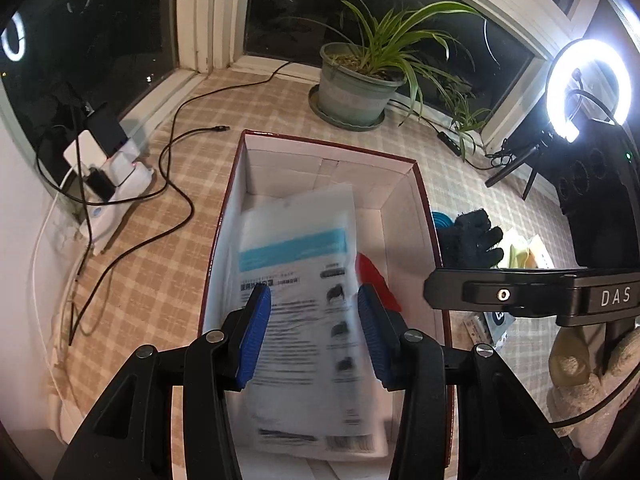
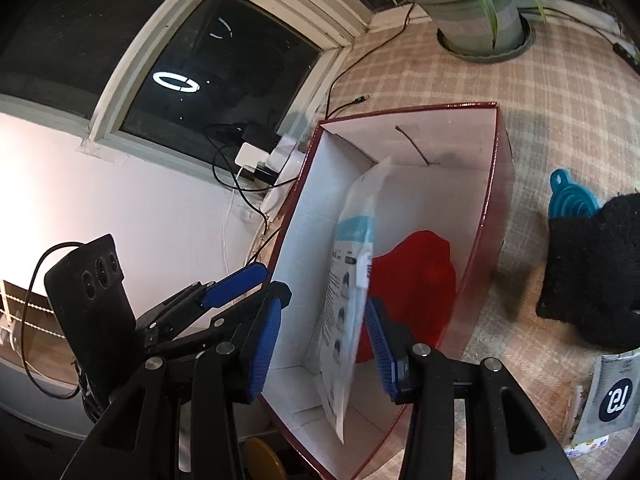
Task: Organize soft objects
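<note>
I counted one box (image 1: 420, 216), one red cloth (image 2: 416, 280) inside and one packet (image 1: 304, 280) standing there (print blurred). Left gripper (image 1: 314, 332) and right gripper (image 2: 320, 348) both had jaws part-open, holding nothing.

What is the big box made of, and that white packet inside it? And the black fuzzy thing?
The box looks like cardboard: stiff white walls with fold seams and a glossy dark red outside. The white packet seems to be thin plastic film, slightly see-through, printed, standing on edge in the right wrist view. The black glove looks like fuzzy knit or fleece, matte and nubbly.
</note>
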`<state>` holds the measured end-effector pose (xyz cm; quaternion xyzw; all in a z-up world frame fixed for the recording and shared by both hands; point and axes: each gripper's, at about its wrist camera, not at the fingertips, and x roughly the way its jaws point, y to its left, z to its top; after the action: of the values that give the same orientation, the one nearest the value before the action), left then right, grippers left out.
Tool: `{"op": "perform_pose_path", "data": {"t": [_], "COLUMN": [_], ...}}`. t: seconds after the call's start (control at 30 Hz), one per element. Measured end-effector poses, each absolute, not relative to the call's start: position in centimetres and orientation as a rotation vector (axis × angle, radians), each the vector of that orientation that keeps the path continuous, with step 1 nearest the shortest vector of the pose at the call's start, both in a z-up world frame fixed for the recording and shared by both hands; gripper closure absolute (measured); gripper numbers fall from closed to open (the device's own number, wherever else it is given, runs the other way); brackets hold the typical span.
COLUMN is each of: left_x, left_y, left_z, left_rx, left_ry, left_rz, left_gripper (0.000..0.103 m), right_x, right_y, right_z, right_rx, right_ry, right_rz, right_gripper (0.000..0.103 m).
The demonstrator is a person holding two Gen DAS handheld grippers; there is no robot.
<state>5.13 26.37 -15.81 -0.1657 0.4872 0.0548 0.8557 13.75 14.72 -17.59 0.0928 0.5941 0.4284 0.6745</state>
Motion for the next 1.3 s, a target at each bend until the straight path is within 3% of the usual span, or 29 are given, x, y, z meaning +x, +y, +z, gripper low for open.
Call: {"op": "perform_pose_path", "data": {"t": [0.3, 0.7, 1.3], "left_x": [4.1, 3.4, 3.4], "left_y": [25.2, 18.3, 6.0], "left_z": [-13.7, -11.8, -16.3], "left_rx": [-0.367, -0.382, -0.418], "left_ry": [0.961, 0.901, 0.958], "left_rz": [0.111, 0.019, -0.069], "left_gripper": [0.06, 0.058, 0.058], "right_x": [13.2, 13.5, 12.3], "right_y": [10.5, -2.9, -15.6], "right_z": [-15.5, -12.5, -14.5], "right_rx": [0.192, 0.127, 0.129], "right_ry": [1.261, 1.107, 1.022], "right_rz": [0.96, 0.795, 0.683], "right_gripper": [0.061, 0.056, 0.047]}}
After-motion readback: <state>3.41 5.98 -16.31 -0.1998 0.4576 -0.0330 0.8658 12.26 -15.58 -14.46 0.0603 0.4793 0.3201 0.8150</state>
